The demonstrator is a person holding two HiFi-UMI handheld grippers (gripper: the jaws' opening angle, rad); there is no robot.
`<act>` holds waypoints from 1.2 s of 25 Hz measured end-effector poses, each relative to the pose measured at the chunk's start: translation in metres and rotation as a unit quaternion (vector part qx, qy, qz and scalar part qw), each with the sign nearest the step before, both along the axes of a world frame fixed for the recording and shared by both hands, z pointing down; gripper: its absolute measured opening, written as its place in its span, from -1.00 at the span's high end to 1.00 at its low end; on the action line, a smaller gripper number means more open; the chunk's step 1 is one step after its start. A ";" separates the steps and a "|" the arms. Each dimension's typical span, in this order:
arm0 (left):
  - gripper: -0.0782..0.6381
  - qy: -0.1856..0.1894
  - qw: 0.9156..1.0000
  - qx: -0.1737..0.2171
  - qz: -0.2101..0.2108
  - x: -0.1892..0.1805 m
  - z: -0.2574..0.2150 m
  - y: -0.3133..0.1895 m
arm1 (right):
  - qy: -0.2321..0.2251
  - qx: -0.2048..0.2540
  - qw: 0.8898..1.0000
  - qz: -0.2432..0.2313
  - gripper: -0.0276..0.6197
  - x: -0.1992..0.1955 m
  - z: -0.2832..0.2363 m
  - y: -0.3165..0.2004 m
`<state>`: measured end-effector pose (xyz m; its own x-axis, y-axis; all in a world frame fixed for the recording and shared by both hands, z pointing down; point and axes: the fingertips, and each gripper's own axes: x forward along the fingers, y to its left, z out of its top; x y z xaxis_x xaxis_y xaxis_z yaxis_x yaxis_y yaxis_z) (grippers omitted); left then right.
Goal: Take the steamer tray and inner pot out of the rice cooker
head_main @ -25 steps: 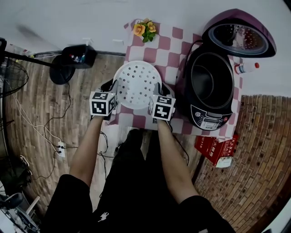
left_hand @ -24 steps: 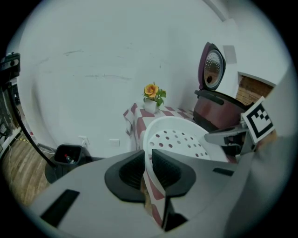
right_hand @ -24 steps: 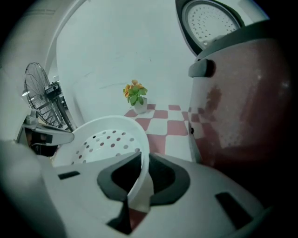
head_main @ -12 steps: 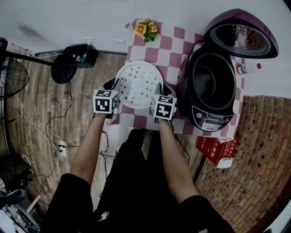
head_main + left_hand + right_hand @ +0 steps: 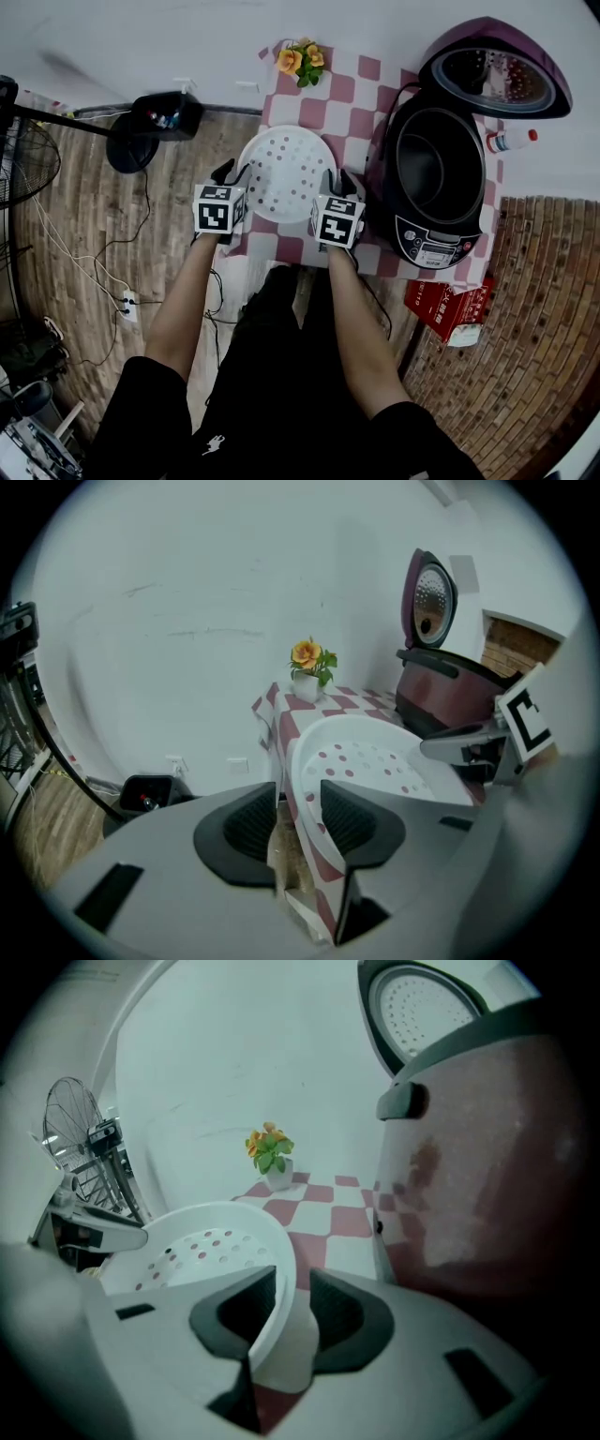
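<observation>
The white perforated steamer tray (image 5: 284, 173) rests on the checkered tablecloth (image 5: 361, 94), left of the rice cooker (image 5: 441, 239). My left gripper (image 5: 232, 174) straddles its left rim and my right gripper (image 5: 335, 181) its right rim. Both have just been opening. In the left gripper view, the tray (image 5: 375, 757) has its rim between the jaws of the left gripper (image 5: 298, 817) with a gap beside it. In the right gripper view, the tray (image 5: 202, 1241) also sits loosely in the right gripper (image 5: 292, 1302). The dark inner pot (image 5: 427, 164) sits in the cooker under the raised lid (image 5: 495, 70).
A small pot of flowers (image 5: 300, 58) stands at the table's far edge. A white bottle (image 5: 509, 140) lies right of the cooker and a red box (image 5: 448, 305) at the table's near right corner. A black stand base (image 5: 159, 117), a fan (image 5: 23, 155) and cables are on the floor to the left.
Both grippers' jaws have spread a little off the tray's rim. The tray and both hands stay where they were.
</observation>
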<state>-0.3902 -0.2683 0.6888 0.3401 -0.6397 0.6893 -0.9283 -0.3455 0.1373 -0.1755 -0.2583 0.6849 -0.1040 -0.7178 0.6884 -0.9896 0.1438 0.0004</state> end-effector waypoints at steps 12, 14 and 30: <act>0.64 -0.027 0.999 0.026 -0.012 0.003 -0.040 0.012 | -0.027 0.034 0.999 -0.022 0.62 -0.012 -0.046 0.008; 0.67 -0.030 0.999 0.033 -0.016 0.002 -0.049 0.014 | -0.041 0.040 0.998 -0.027 0.67 -0.016 -0.056 0.008; 0.77 -0.002 0.994 0.106 -0.029 0.004 -0.141 0.037 | -0.118 0.102 0.984 -0.085 0.91 -0.032 -0.159 0.034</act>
<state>-0.3864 -0.2311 0.5475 0.2957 -0.7888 0.5388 -0.9481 -0.3116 0.0642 -0.2074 -0.2239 0.5259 -0.3733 -0.7974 0.4741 -0.9276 0.3273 -0.1798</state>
